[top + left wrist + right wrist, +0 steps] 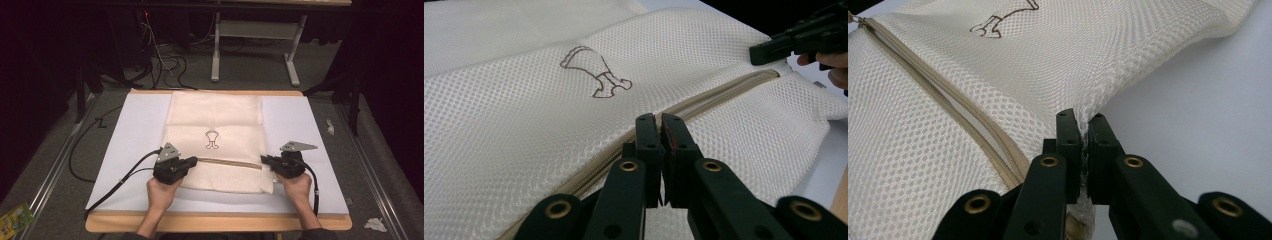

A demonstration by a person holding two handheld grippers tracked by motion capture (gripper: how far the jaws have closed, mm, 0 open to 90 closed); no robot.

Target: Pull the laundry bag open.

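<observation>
A cream mesh bag (215, 135) with a small brown emblem (212, 140) lies flat on a white board (135, 145). A tan zipper (230, 163) crosses it near the front. My left gripper (194, 161) is at the zipper's left end, jaws shut (659, 120) over the zipper (724, 95); a small metal pull (853, 19) shows there. My right gripper (263, 160) is at the bag's right edge, near the zipper's other end. It is shut (1083, 120) on a pinch of the mesh (998, 75), which puckers into the jaws. The right gripper (759, 52) also appears across the bag.
The board rests on a wooden table whose front edge (215, 222) is near the person's forearms. Black cables (115, 185) trail off the left side. A white desk frame (255, 45) and loose wires stand on the floor beyond. Paper scraps (375, 224) lie on the floor at the right.
</observation>
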